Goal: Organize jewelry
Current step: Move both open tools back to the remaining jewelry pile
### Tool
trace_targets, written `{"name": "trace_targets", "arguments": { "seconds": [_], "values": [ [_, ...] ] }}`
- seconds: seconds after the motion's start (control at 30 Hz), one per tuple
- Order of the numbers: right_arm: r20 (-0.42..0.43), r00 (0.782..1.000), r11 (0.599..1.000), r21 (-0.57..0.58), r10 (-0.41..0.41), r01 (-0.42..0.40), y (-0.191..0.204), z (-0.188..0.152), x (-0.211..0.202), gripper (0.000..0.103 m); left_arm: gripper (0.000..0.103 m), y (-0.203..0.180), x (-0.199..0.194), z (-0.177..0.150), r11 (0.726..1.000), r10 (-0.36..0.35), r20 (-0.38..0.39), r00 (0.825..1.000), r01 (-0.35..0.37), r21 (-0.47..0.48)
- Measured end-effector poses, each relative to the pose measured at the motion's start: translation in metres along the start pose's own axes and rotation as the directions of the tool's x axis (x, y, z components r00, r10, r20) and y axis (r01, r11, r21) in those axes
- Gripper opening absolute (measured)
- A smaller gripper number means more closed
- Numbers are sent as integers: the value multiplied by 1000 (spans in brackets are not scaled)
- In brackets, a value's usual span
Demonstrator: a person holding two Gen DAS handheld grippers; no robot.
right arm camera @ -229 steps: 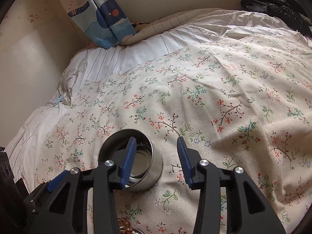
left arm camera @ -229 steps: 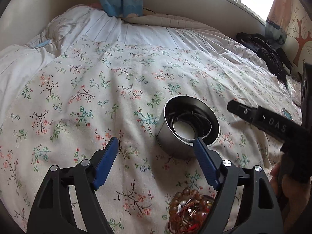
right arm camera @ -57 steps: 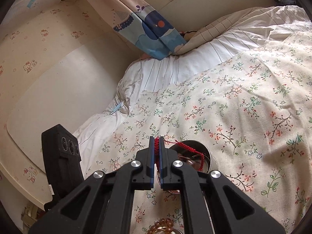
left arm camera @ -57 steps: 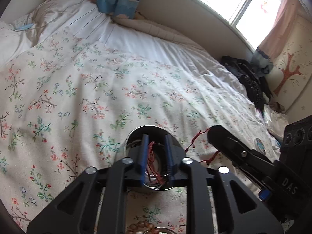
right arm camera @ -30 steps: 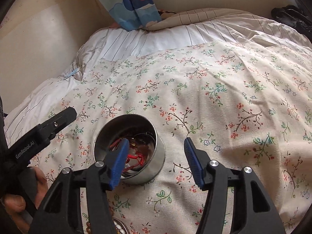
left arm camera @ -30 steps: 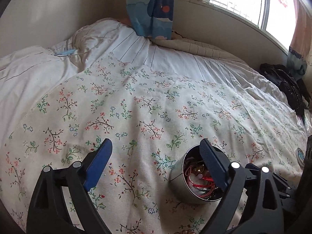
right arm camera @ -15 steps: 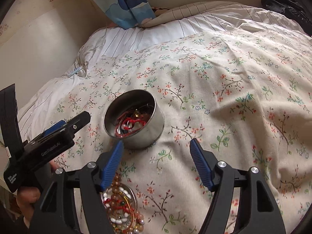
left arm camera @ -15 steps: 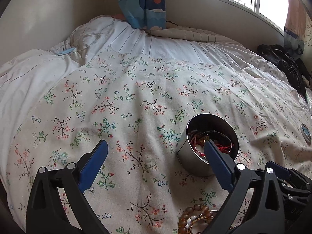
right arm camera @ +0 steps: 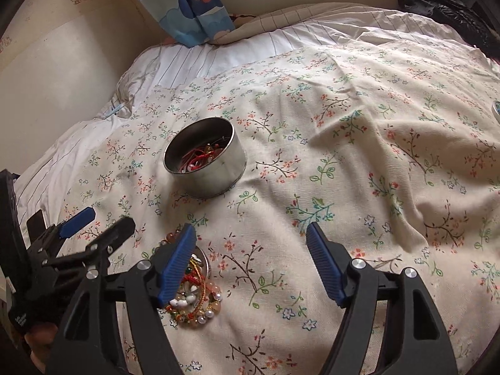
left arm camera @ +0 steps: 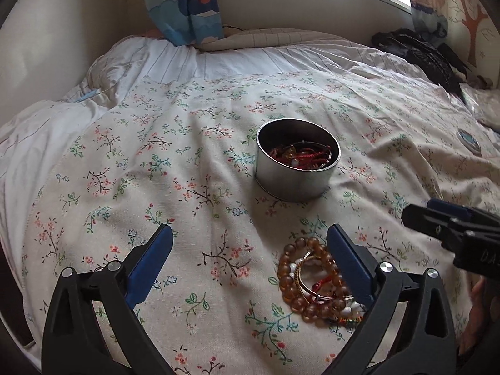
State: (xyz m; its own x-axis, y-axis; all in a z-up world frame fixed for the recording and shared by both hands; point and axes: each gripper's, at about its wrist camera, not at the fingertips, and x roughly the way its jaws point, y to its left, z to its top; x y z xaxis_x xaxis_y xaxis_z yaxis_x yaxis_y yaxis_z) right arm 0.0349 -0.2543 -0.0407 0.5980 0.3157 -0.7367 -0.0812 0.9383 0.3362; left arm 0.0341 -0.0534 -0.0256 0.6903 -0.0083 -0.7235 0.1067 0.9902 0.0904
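Note:
A round metal tin (left arm camera: 297, 168) stands on the floral bedspread (left arm camera: 187, 156) and holds red cord bracelets and beads; it also shows in the right wrist view (right arm camera: 204, 162). A pile of amber bead bracelets and bangles (left arm camera: 315, 284) lies on the cloth nearer me, and shows in the right wrist view (right arm camera: 193, 293) too. My left gripper (left arm camera: 250, 250) is open and empty, its right finger beside the pile. My right gripper (right arm camera: 250, 243) is open and empty, its left finger over the pile's edge.
White striped bedding (left arm camera: 203, 59) lies behind the floral cloth. A blue curtain (left arm camera: 184, 3) hangs at the back wall. Black clothing (left arm camera: 425, 53) lies at the far right. A small round badge (left arm camera: 467, 139) rests on the cloth at right.
Both grippers have let go of the red cord bracelet, which now lies in the tin. Both have opened and pulled back toward the bead pile.

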Motion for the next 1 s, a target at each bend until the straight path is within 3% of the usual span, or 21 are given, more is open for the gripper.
{"name": "trace_targets", "arguments": {
  "seconds": [0.2, 0.27, 0.37, 0.47, 0.63, 0.7, 0.77, 0.9, 0.97, 1.0],
  "values": [
    [20, 1000, 999, 31, -21, 20, -7, -2, -8, 75, 95, -44, 1, -18, 968, 62, -17, 998, -56, 244],
    [8, 1000, 1000, 22, -16, 16, -6, -3, -6, 75, 95, -48, 7, -21, 960, 92, -41, 995, -77, 271],
    [-12, 1000, 1000, -11, -25, 25, 1, -3, -2, 75, 95, -45, 12, -23, 963, 38, -98, 994, -11, 269],
    [-62, 998, 998, -53, -21, 18, 10, -6, 8, 76, 95, -43, 12, -29, 953, 30, -109, 994, 4, 302],
    [-151, 986, 980, -198, -65, 34, 36, -19, 28, 76, 95, -17, 11, -28, 971, 69, -116, 991, -40, 236],
    [-165, 977, 960, -267, -135, 87, 46, -24, 34, 76, 95, -3, 13, -26, 978, 102, -126, 987, -77, 191],
    [-146, 957, 931, -308, -249, 195, 49, -28, 37, 76, 95, 12, 14, -24, 985, 124, -133, 983, -106, 134],
    [-75, 911, 879, -305, -406, 366, 38, -25, 31, 76, 95, 35, 18, -22, 992, 122, -160, 980, -117, 38],
    [-59, 908, 880, -276, -416, 385, 30, -23, 25, 76, 95, 36, 14, -20, 992, 128, -130, 983, -124, 34],
    [-63, 917, 894, -259, -393, 365, 26, -21, 23, 76, 95, 34, 8, -18, 994, 109, -98, 989, -106, 36]
  ]
}}
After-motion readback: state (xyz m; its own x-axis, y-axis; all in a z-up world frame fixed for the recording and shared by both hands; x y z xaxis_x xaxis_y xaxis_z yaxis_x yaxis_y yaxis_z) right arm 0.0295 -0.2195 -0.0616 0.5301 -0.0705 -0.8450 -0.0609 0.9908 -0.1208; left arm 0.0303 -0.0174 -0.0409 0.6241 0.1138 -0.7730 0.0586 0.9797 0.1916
